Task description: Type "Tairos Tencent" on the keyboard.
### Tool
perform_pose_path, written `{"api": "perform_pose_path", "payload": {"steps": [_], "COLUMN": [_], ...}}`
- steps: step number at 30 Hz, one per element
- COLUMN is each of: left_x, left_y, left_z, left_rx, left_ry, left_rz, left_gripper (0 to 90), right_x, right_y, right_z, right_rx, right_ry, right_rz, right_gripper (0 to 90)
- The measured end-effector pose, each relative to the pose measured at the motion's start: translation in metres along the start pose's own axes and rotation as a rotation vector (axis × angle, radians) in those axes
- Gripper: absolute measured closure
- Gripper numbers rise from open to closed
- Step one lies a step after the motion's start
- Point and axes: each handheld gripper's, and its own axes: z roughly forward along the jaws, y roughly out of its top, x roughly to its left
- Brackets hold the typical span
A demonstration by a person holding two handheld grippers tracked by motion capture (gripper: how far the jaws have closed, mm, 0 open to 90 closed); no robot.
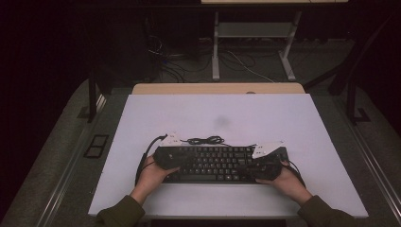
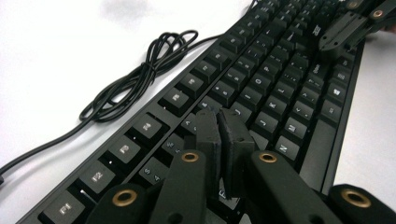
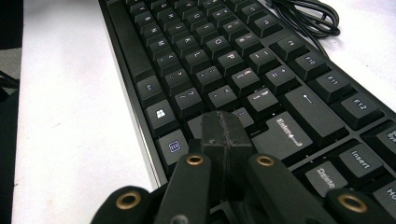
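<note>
Your left gripper (image 2: 219,126) hovers clenched and empty over the left half of the black keyboard (image 1: 215,163); your right gripper (image 3: 226,133) sits likewise pressed together near the Enter key (image 3: 287,133), perhaps touching a keycap. That keyboard lies on the white table (image 1: 213,113), its coiled cable (image 1: 205,140) just behind it.

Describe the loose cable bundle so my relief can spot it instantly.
Start at the white table top, then find the black keyboard near the person's edge. Just behind its far edge lies the cable bundle: thin black cord, loosely looped, the sole tangled thing beside the flat rows of keys.
</note>
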Motion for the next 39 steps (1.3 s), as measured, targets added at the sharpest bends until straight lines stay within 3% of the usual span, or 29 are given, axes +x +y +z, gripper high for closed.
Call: {"api": "perform_pose_path", "payload": {"steps": [12,39], "left_x": [-0.0002,-0.0009], "left_y": [0.0017,0.0016], "left_z": [0.0077,0.01], "left_rx": [0.054,0.083], "left_ry": [0.0,0.006], "left_rz": [0.01,0.019], "left_gripper": [89.3,89.3], "right_x": [-0.0001,-0.0004], "right_y": [-0.0002,-0.0004], "right_z": [-0.0002,-0.0004], "right_rx": [0.0,0.001], "right_ry": [-0.001,-0.002], "right_rz": [0.002,0.002], "right_gripper": [89.0,89.0]}}
